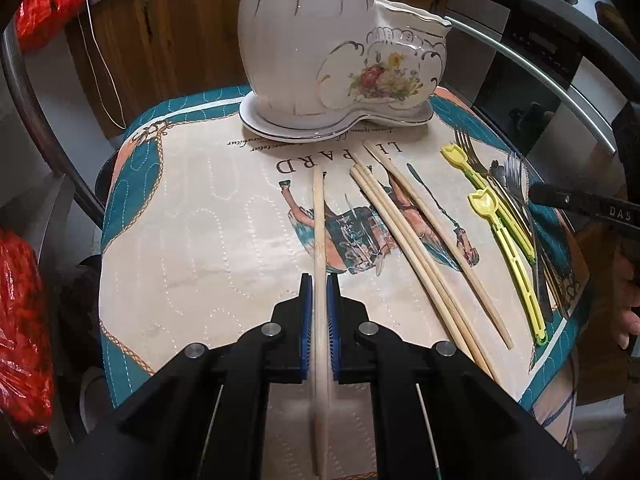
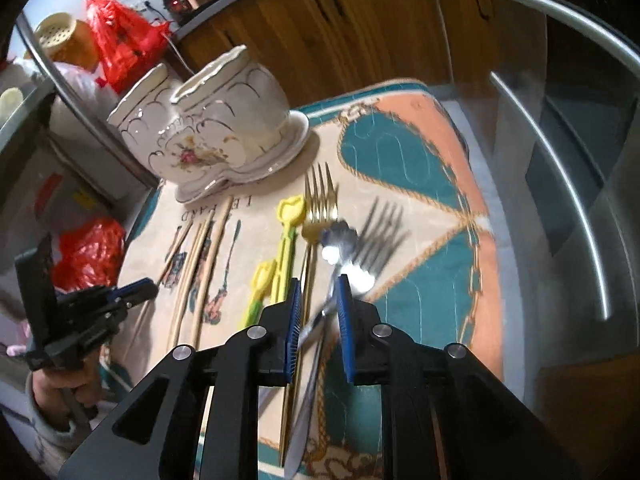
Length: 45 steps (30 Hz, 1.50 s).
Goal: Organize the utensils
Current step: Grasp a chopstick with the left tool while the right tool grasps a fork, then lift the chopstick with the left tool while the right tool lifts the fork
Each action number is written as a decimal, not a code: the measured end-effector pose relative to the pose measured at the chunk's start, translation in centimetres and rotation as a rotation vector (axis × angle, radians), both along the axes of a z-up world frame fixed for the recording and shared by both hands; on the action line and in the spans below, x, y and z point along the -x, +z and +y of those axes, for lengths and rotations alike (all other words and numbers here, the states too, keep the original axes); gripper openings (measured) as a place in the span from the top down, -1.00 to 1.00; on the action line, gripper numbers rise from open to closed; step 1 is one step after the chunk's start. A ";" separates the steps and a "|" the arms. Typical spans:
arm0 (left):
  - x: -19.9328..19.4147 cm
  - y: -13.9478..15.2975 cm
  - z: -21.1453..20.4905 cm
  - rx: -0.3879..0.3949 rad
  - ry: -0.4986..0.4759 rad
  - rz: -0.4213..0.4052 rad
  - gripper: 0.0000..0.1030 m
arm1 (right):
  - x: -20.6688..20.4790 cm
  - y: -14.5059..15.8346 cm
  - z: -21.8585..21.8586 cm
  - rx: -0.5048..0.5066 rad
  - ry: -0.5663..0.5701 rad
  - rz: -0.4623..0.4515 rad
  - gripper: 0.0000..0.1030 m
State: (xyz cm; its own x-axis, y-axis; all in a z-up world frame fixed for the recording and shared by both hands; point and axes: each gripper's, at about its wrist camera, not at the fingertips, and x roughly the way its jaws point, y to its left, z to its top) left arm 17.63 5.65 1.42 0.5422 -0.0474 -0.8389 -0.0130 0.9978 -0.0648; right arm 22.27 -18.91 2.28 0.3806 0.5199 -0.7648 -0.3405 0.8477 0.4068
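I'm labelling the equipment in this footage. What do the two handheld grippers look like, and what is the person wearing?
Both the left gripper and right gripper are matte black angular frames with round silver bolts and ribbed blue pads on the fingers. The right one's side, seen from the left camera, carries white lettering "DAS". A light grey sleeve covers the left wrist.
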 end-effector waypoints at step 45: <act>-4.8 0.5 -1.2 -0.087 -0.167 0.259 0.72 | -1.8 0.4 4.9 0.438 0.290 0.061 0.88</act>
State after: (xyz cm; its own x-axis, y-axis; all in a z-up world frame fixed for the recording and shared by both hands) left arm 22.39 4.43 1.91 0.3010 -0.0402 -0.9528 0.1467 0.9892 0.0046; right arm 24.05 -13.99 2.67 0.2167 0.2246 -0.9501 -0.5734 0.8169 0.0623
